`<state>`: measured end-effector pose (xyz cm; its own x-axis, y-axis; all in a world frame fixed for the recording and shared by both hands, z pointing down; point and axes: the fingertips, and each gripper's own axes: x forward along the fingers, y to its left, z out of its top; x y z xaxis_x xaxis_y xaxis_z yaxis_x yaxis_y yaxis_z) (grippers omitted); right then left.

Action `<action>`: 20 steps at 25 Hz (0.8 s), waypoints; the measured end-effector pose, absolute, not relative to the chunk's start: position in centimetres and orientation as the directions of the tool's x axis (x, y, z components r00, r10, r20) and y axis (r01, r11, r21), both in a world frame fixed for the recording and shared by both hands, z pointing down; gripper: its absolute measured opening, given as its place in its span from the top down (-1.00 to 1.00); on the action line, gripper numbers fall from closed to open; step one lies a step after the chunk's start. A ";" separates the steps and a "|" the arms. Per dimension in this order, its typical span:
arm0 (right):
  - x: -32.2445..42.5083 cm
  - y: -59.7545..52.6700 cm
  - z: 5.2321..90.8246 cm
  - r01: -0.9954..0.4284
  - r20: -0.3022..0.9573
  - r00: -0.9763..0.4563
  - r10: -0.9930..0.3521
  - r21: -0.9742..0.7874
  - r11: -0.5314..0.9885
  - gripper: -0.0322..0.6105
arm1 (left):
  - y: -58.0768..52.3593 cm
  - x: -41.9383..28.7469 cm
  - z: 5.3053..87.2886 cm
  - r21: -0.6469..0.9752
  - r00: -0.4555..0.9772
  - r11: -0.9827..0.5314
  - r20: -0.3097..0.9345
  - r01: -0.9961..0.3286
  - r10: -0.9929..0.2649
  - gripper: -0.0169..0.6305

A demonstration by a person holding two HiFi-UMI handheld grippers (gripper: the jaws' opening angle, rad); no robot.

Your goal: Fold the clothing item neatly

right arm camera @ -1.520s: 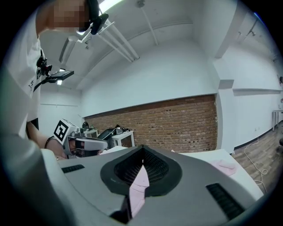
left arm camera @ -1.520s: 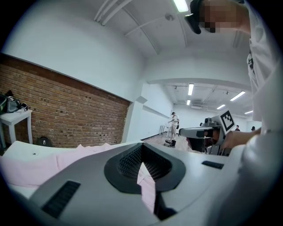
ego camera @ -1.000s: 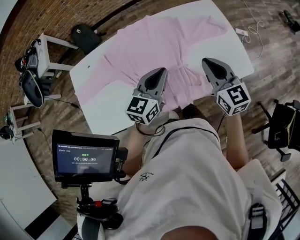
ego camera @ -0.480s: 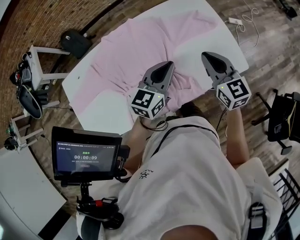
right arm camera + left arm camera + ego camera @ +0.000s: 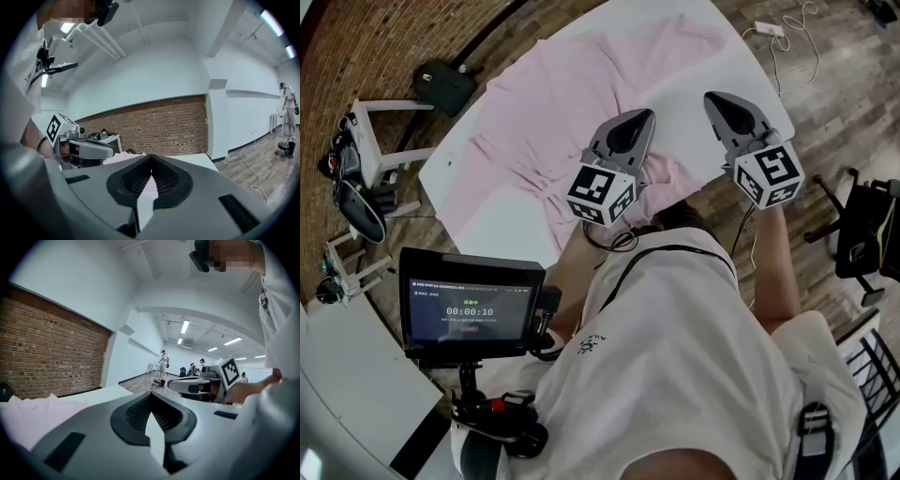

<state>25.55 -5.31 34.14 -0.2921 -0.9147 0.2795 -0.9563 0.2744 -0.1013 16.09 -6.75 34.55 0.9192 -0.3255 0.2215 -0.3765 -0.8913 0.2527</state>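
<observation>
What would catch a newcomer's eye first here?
A pale pink cloth garment lies spread on the white table, top of the head view. The grey left gripper and right gripper, each with a marker cube, hang by its near edge, jaws shut. A black timer screen stands lower left.

A dark screen showing a timer is seen mounted low at the left. A black bag is spotted beyond the white table. A power strip and white cable are picked out on the wooden floor, and a black chair is parked at the right.
</observation>
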 end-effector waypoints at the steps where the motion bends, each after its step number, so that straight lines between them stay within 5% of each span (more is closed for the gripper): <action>1: 25.6 -5.3 34.1 -0.957 0.279 -0.290 -0.915 -0.101 0.273 0.89 | -6.7 16.1 34.6 0.253 0.919 -0.892 0.223 -0.376 -0.324 0.94; 20: 32.9 -9.8 39.0 -0.963 0.312 -0.262 -0.913 -0.144 0.227 0.89 | -8.5 23.3 38.2 0.285 0.915 -0.888 0.292 -0.360 -0.277 0.94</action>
